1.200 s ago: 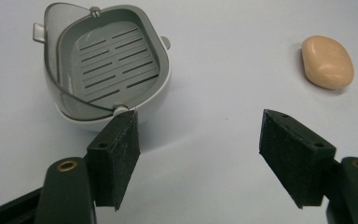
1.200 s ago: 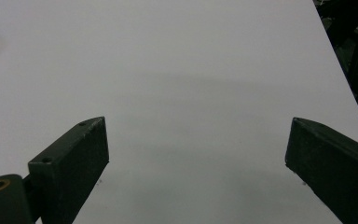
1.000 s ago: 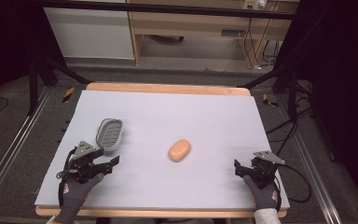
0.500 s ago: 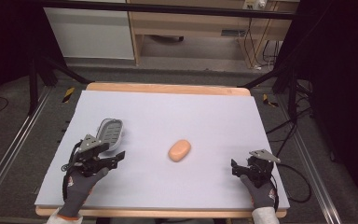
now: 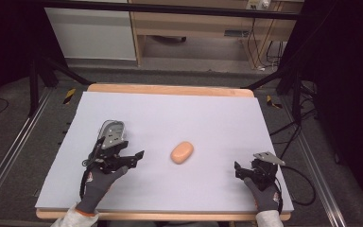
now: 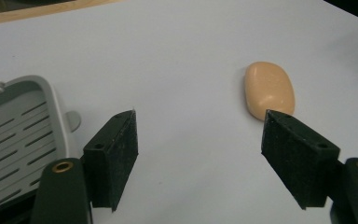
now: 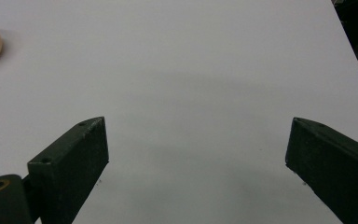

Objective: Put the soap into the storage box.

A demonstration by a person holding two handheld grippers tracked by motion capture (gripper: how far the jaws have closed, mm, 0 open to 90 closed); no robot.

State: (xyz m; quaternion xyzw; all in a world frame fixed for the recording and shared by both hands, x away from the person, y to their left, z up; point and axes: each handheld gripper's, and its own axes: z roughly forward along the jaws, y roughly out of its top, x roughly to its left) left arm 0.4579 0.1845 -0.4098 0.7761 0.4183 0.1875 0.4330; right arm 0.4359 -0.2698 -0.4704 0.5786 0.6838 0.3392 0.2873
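Now left gripper [image 5: 131,158] has crept forward beside soap dish [image 5: 112,131], jaws wide and empty; I aim for soap bar [image 5: 182,152] at its 2 o'clock, mid-table. Right gripper [image 5: 247,171] parked, jaws apart.

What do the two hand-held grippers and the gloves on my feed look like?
Both hands wear dark grey knit gloves with a red mark near the cuff and pale sleeves below. The left hand-held gripper and right hand-held gripper are black frames with a grey plate on top and a black trailing cable. Close up, the jaws are black textured wedge pads with brass-coloured pivots.
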